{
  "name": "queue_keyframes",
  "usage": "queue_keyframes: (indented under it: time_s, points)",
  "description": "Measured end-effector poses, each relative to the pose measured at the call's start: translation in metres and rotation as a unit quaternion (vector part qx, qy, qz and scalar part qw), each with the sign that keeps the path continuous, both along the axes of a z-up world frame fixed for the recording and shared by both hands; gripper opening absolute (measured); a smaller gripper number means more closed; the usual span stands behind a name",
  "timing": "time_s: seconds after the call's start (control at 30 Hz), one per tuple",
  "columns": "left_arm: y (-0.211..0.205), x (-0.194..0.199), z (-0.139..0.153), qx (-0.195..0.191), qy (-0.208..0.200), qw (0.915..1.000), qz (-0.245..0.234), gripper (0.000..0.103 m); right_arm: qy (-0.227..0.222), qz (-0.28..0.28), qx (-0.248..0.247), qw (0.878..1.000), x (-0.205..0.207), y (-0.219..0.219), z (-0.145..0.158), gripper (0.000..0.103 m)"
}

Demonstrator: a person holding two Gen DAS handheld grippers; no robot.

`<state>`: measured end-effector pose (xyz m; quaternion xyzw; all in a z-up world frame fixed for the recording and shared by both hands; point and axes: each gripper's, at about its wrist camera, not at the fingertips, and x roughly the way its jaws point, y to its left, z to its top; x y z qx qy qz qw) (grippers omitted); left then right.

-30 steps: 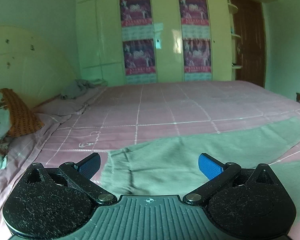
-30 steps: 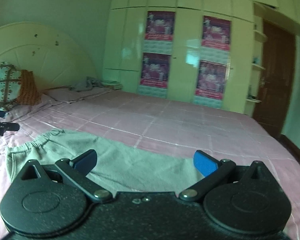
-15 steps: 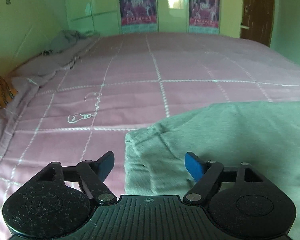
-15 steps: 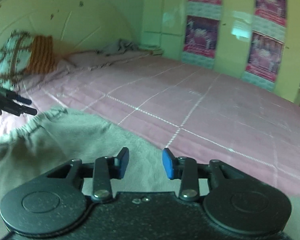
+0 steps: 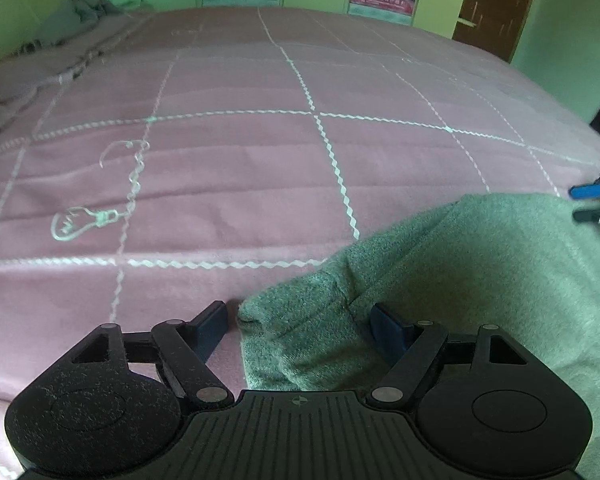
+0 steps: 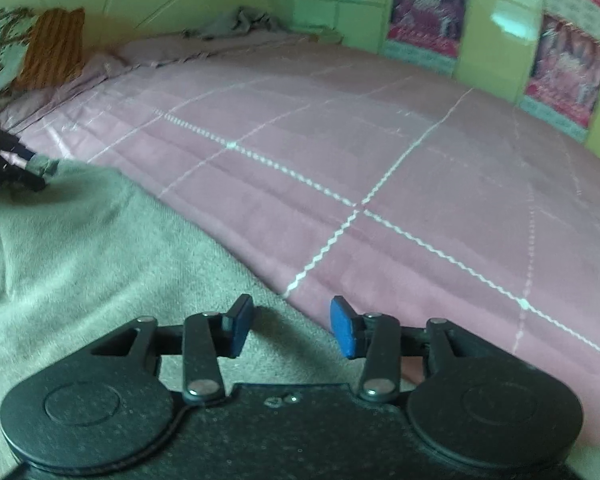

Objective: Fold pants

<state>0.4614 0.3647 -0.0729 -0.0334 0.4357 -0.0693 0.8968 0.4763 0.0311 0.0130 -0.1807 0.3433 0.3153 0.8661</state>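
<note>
Grey-green pants (image 5: pixel 480 280) lie flat on the pink bed. In the left wrist view my left gripper (image 5: pixel 300 326) is open, low over the bed, with the waistband corner of the pants between its fingers. In the right wrist view my right gripper (image 6: pixel 292 326) is open, its fingers straddling the far edge of the pants (image 6: pixel 100 264). The right gripper's blue tips (image 5: pixel 588 200) show at the right edge of the left view. The left gripper (image 6: pixel 8 164) shows at the left edge of the right view.
The pink bedspread (image 5: pixel 260 152) with a white grid stretches ahead. Pillows (image 6: pixel 40 48) lie by the headboard, with a crumpled grey cloth (image 6: pixel 240 20) beyond. Wardrobe doors with posters (image 6: pixel 428 12) stand behind the bed, and a brown door (image 5: pixel 496 4) at far right.
Both grippers dropped down toward the bed and pants. The left closed in on the waistband corner. The right gripper narrowed, then opened wider at the pants edge.
</note>
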Motion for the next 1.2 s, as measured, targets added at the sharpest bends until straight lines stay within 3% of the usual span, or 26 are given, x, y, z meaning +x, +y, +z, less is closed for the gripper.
queue_keyframes:
  time_s: [0.13,0.17,0.2,0.3,0.37,0.47,0.63,0.77,0.87,1.03,1.13,1.2]
  points:
    - [0.004,0.004,-0.004,-0.010,-0.004,0.9999,-0.001,0.077,0.040,0.039,-0.017,0.998,0.010,-0.001,-0.006,0.059]
    - [0.002,0.004,-0.004,-0.007,-0.004,1.0000,-0.002,0.068,0.044,0.043,-0.020,0.998,0.011,-0.001,-0.006,0.059]
    - [0.002,0.004,-0.004,-0.011,-0.003,0.9999,-0.004,0.059,0.049,0.046,-0.020,0.998,0.012,-0.001,-0.006,0.055]
    - [0.001,0.007,-0.001,-0.012,-0.002,0.9999,0.003,0.041,0.065,0.059,-0.017,0.996,0.010,-0.002,-0.005,0.020]
    - [-0.007,0.008,0.003,-0.009,-0.003,0.9999,-0.003,0.020,0.053,0.050,-0.023,0.997,0.006,0.001,-0.006,0.011]
    - [-0.020,-0.005,0.019,0.023,-0.034,0.9991,-0.010,0.018,0.029,0.035,-0.036,0.998,-0.008,0.006,0.000,0.005]
    - [-0.016,-0.059,0.066,0.006,-0.126,0.9916,-0.025,0.018,-0.032,0.032,-0.007,0.999,-0.049,-0.005,0.043,0.005]
    - [-0.016,-0.120,0.094,-0.012,-0.178,0.9832,-0.036,0.018,-0.086,0.049,0.013,0.995,-0.109,-0.025,0.081,0.005]
    - [-0.021,-0.167,0.103,-0.003,-0.201,0.9786,-0.045,0.018,-0.120,0.069,0.007,0.990,-0.164,-0.038,0.093,0.005]
    - [-0.042,-0.232,0.084,0.043,-0.174,0.9818,-0.062,0.018,-0.134,0.084,-0.001,0.987,-0.246,-0.051,0.079,0.005]
    - [-0.052,-0.251,0.057,0.064,-0.112,0.9907,-0.041,0.018,-0.101,0.061,0.008,0.993,-0.274,-0.055,0.050,0.007]
    - [-0.056,-0.262,0.045,0.073,-0.079,0.9940,-0.022,0.019,-0.067,0.031,-0.012,0.997,-0.280,-0.052,0.020,0.016]
